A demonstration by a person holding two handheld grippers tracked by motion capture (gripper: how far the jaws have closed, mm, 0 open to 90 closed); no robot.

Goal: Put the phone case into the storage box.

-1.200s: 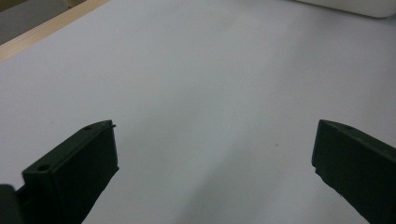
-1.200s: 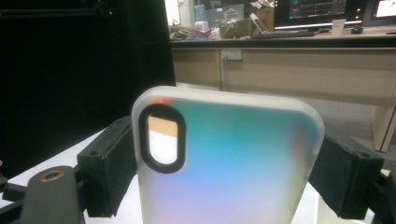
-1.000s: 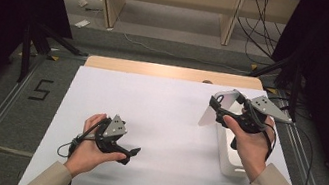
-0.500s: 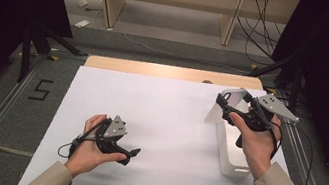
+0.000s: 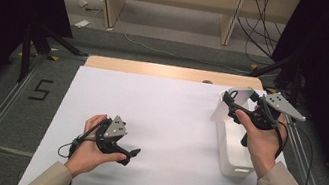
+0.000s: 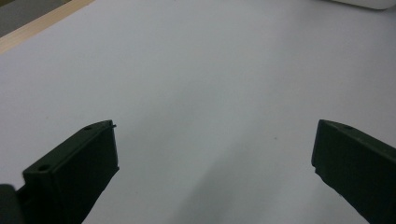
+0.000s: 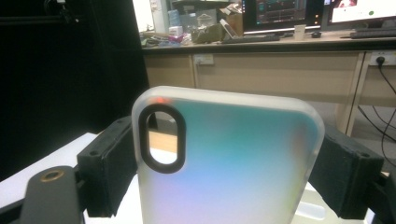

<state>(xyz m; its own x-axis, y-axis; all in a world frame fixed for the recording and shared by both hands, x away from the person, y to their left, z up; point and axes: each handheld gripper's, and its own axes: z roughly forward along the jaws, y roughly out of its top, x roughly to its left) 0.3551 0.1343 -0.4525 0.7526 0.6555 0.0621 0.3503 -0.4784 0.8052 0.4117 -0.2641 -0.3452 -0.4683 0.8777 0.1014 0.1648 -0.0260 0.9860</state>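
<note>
Already the right gripper held the phone case between its fingers, lifted above the white bin at three o'clock; setting it down remained, while the left gripper rested wide open on the counter

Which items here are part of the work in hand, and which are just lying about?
In use: phone case, clamped in the right claw; white bin beneath it.
Lying about: left claw, open over the white sheet; paper scraps and cables on the floor.
</note>
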